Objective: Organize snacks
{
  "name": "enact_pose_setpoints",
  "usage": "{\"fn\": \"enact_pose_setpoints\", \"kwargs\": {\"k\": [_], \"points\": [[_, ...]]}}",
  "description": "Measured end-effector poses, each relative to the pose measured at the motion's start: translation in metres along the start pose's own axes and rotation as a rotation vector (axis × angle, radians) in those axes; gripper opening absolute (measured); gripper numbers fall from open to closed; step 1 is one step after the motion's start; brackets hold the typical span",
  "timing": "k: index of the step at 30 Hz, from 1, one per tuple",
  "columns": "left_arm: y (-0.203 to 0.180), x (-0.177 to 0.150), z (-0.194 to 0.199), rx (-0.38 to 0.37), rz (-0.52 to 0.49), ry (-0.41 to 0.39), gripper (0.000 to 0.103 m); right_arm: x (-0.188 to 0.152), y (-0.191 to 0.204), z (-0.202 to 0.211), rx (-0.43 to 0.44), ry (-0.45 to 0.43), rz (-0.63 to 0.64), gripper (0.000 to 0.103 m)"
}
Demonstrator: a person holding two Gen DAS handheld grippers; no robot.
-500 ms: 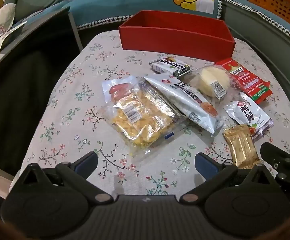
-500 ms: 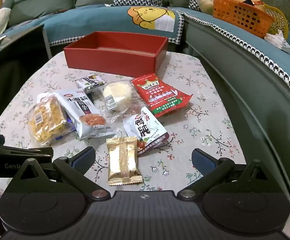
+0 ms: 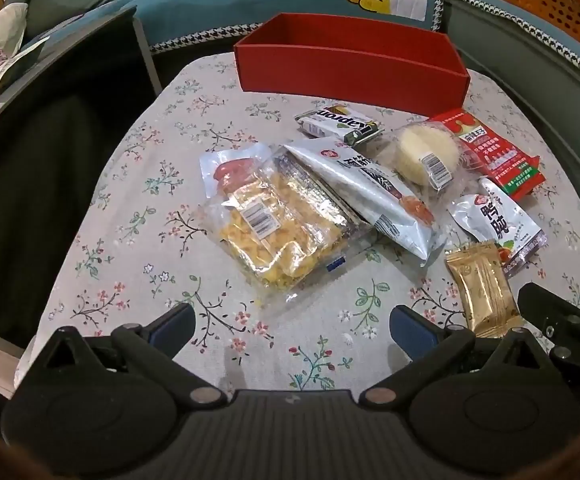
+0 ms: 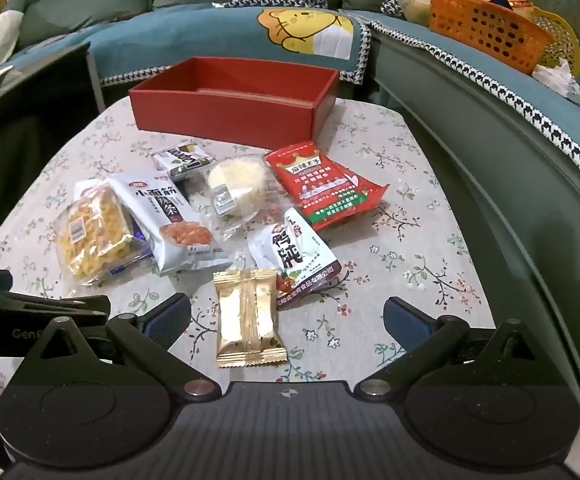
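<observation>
- the right wrist view shows the inside floor of the red box (image 4: 226, 96) at the table's (image 4: 409, 184) far edge; the left wrist view shows only its outer wall, and a clear pouch with a red item (image 3: 230, 170) tucked under the yellow snack bag (image 3: 278, 236).
- the gold packet (image 4: 248, 316) lies near the table's front edge, between the spread fingers of the right gripper (image 4: 286, 316) — not touching either.
- the left gripper (image 3: 291, 326) is spread wide too, holding nothing, over bare cloth in front of the yellow bag.
- against half a second ago, nothing has shifted: packets, box and both grippers sit as they did.
- readable writing: "kapron" upside down on the small dark bar (image 3: 337, 125); "小面筋" on the silver pouch (image 4: 166, 220); big "鸭肫" on the white pouch (image 4: 293, 256); the red packet's (image 4: 323, 184) print is too small to read.
</observation>
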State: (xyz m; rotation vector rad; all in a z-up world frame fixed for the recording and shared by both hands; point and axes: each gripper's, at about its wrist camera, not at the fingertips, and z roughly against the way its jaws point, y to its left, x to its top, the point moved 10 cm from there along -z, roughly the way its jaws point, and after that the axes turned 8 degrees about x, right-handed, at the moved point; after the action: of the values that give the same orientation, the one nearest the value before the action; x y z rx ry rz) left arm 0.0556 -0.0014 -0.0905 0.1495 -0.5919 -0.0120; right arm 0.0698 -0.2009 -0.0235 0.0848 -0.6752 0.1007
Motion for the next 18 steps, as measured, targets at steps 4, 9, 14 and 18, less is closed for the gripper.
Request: {"fn": "enact_pose_setpoints", "kwargs": {"k": [4,9,14,18], "points": [[0.0003,-0.0007,-0.0005,-0.001,0.001,0.001,0.103,0.0007,-0.0005,0.0,0.004,0.013,0.008,0.103],[-0.0009,-0.0011,-0.0004,-0.005,-0.004,0.002,0.103,0.0006,0.0002,-0.0004,0.002,0.018,0.014,0.103],[-0.0007,-0.0004,-0.0003,-0.006,-0.004,0.005,0.103,0.0007,0.0004,-0.0008,0.003,0.02,0.014,0.103],[-0.0011,-0.0006,-0.0002,-0.008,-0.003,0.008,0.103,0.0008,0.0003,-0.001,0.003,0.02,0.015,0.103]]}}
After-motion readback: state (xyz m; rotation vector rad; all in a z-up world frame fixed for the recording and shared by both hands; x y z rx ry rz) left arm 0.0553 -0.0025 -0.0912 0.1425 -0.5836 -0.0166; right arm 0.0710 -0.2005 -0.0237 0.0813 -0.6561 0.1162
